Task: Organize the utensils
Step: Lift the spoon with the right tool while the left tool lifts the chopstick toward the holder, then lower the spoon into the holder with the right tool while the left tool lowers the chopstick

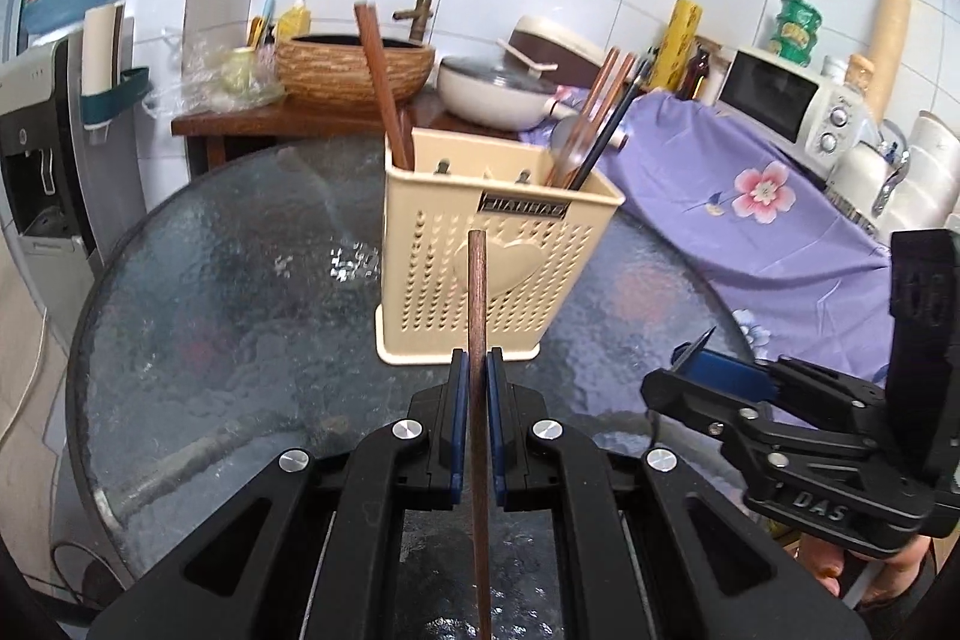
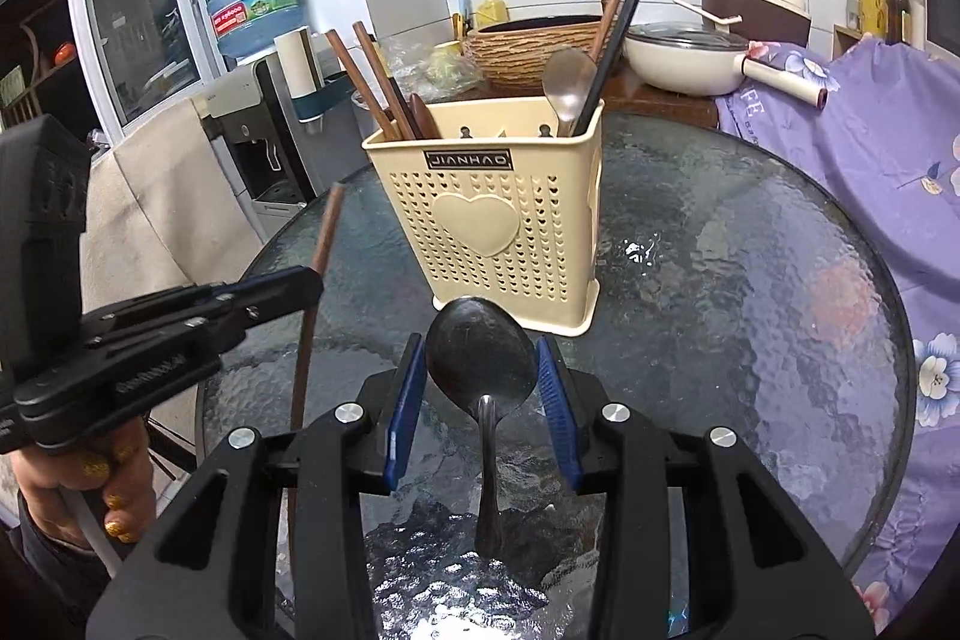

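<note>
Left gripper (image 1: 477,370) clamps a brown wooden chopstick (image 1: 477,316), right gripper (image 2: 482,364) pinches a dark metal spoon (image 2: 482,355) above the round glass bench (image 2: 750,292); beyond, the cream perforated plastic caddy (image 2: 498,232) already holds chopsticks and spoon, so nearly done.

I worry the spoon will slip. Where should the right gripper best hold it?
Probably the thin handle, not the rounded bowl of the dark spoon that the right gripper now straddles: close from both sides across the handle, which runs back between the fingers.
</note>
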A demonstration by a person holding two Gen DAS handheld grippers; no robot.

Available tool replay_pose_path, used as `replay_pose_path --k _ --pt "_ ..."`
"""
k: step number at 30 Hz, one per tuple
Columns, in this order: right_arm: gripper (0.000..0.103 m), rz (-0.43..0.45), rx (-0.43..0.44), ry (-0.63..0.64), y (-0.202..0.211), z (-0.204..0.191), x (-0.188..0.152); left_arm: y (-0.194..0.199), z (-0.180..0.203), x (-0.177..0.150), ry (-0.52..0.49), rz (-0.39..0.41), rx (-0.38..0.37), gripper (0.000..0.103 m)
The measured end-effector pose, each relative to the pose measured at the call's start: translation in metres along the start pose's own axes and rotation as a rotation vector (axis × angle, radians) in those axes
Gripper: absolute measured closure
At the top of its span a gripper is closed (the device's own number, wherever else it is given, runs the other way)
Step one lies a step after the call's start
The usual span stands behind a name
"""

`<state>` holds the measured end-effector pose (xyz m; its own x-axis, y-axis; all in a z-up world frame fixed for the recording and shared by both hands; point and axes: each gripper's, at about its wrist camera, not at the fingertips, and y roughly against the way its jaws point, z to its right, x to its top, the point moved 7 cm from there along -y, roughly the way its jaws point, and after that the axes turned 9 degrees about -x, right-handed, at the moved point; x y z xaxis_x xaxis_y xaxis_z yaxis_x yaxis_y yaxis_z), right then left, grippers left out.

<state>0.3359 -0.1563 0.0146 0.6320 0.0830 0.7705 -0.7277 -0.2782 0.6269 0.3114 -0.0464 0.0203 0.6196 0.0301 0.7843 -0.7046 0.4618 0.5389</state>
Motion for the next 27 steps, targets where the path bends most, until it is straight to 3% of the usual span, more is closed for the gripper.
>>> replay_pose_path --k 12,27 --pt "0.065 0.021 0.030 -0.008 0.016 -0.002 0.015 0.023 0.013 0.015 -0.043 0.060 -0.016 0.097" --pt "0.065 0.125 0.056 0.007 0.038 -0.013 0.074 0.042 0.026 0.062 -0.097 0.132 -0.020 0.097"
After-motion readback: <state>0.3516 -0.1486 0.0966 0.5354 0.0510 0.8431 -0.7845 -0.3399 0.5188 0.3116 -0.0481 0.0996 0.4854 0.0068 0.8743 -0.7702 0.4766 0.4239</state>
